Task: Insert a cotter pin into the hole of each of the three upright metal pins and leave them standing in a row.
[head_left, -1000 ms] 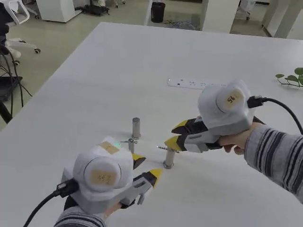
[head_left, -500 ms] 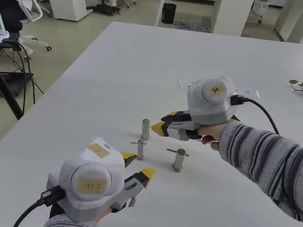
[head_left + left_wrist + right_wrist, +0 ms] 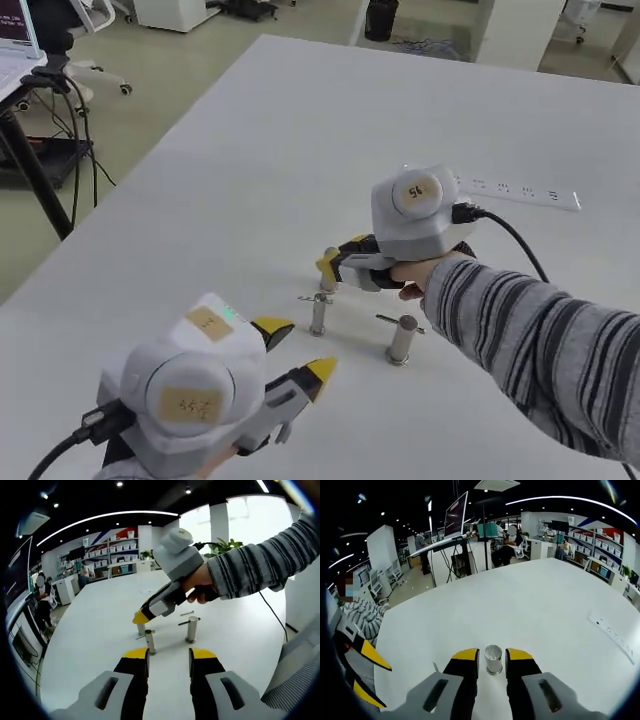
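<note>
Right gripper: the yellow-tipped jaws are parted, one on each side of the far pin. We make out a thin gap on both sides, so it clasps nothing.
Left gripper: the jaws are spread with nothing between them. It is held low, on the person's side of the pins.
Far pin: upright on the white table, its hollow top facing the right gripper view.
Middle pin: upright, with a cotter pin through its head, jutting sideways.
Third pin: upright, just beside the striped sleeve, with a second cotter pin across its top.
Spacing: the three stand near one another, none touching.
Writing: the round sticker on the right gripper reads "56" as best we can tell. We cannot read the scrawl on the left gripper's tan stickers.
Power strip: flat on the table, well apart from the pins.
</note>
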Demonstrator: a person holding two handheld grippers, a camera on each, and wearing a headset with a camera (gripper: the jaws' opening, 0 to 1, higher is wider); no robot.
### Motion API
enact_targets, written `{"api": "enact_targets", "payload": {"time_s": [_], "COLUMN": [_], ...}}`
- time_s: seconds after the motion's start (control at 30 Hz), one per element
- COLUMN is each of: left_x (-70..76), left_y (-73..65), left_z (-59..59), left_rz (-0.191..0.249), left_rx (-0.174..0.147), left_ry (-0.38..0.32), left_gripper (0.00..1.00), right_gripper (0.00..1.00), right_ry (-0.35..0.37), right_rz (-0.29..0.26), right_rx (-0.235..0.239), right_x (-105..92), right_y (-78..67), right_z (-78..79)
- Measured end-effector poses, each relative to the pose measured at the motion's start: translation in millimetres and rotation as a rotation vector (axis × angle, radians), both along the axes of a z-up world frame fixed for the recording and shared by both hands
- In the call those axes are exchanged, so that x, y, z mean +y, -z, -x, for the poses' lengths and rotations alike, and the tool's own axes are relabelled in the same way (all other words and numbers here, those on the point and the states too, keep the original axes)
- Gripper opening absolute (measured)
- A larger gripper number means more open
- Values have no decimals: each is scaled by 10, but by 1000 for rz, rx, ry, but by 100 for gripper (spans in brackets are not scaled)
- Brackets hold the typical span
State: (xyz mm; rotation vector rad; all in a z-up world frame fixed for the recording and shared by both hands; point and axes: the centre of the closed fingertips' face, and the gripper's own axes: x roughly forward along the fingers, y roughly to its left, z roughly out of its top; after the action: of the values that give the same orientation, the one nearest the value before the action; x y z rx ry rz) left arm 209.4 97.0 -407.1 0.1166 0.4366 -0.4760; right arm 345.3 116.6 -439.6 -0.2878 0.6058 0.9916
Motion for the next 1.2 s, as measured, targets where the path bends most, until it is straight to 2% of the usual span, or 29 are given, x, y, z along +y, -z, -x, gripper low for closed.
{"api": "enact_targets", "payload": {"time_s": [0.2, 0.47, 0.53, 0.63, 0.9, 1.2], "left_x": [28, 49, 50, 42, 31, 11], "left_y": [-5, 52, 72, 83, 82, 105], "left_z": [2, 43, 50, 54, 60, 77], "left_rz": [-1, 3, 0, 2, 2, -3], "left_rx": [-21, -11, -9, -6, -15, -11], "left_ry": [-2, -7, -7, -4, 2, 13], "left_gripper": [29, 30, 30, 30, 31, 31], "right_gripper": [13, 9, 9, 9, 9, 9], "right_ry": [-12, -10, 8, 16, 32, 60], "right_rz": [33, 39, 30, 39, 75, 116], "right_rx": [-14, -20, 7, 6, -4, -22], "right_x": [45, 15, -2, -34, -259, -625], "right_y": [82, 109, 113, 113, 103, 67], "right_z": [-24, -63, -62, -66, -25, 2]}}
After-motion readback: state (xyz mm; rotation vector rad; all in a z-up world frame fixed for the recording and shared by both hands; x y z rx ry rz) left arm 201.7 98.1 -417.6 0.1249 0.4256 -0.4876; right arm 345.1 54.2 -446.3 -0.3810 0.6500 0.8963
